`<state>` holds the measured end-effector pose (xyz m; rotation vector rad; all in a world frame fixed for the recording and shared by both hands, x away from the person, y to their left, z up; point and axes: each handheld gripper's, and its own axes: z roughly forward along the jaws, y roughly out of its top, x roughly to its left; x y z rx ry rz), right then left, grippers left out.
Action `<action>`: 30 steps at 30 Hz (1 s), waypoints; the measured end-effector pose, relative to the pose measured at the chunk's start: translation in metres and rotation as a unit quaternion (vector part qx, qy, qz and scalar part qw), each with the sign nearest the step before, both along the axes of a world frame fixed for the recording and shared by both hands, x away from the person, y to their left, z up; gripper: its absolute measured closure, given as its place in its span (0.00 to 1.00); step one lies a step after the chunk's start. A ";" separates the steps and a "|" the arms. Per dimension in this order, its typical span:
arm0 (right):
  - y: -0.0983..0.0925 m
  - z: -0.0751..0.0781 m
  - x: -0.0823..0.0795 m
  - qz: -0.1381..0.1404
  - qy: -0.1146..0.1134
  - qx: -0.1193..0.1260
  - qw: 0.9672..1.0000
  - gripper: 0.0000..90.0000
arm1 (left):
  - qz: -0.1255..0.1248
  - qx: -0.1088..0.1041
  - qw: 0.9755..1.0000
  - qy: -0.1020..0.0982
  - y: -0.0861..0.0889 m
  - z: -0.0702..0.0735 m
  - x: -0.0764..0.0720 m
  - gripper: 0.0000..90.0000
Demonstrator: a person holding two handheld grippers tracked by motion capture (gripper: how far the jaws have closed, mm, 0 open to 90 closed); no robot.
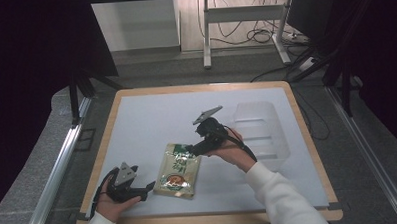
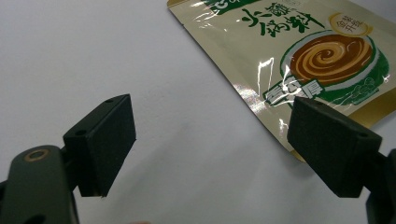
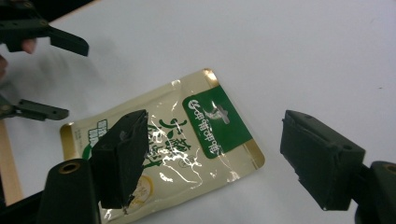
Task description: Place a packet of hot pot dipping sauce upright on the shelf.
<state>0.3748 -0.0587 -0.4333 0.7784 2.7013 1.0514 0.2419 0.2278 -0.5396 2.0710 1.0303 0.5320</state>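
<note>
- Jaws of the left gripper [image 1: 150,185] stand wide with nothing between them, resting just left of the flat, glossy gold-and-green foil pouch [image 1: 178,170], likely waiting to steady it.
- Jaws of the right gripper [image 1: 190,151] gape wide over the pouch's far green end, seemingly lining up a grasp.
- Well right of the pouch stands a clear plastic bin [image 1: 261,132], its probable destination.
- Pouch lies face up on the white table [image 1: 151,118], printed with a brown swirl.

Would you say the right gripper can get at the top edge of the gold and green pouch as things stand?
Probably yes. The right gripper hovers with its jaws open just above the top edge of the pouch, which lies flat on the white table. Nothing stands between them, and the left gripper sits off by the pouch's lower corner.
</note>
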 end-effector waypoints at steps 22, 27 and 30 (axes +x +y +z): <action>0.019 -0.055 0.046 -0.028 0.073 -0.067 0.995 0.27 | 0.000 -0.001 1.000 0.000 0.002 0.001 -0.001 0.17; 0.017 -0.061 0.052 -0.029 0.090 -0.069 0.993 0.27 | -0.001 -0.003 1.000 0.002 0.002 0.001 -0.001 0.17; 0.017 -0.066 0.052 -0.025 0.106 -0.071 0.992 0.28 | -0.002 -0.002 1.000 0.003 0.002 0.001 -0.001 0.17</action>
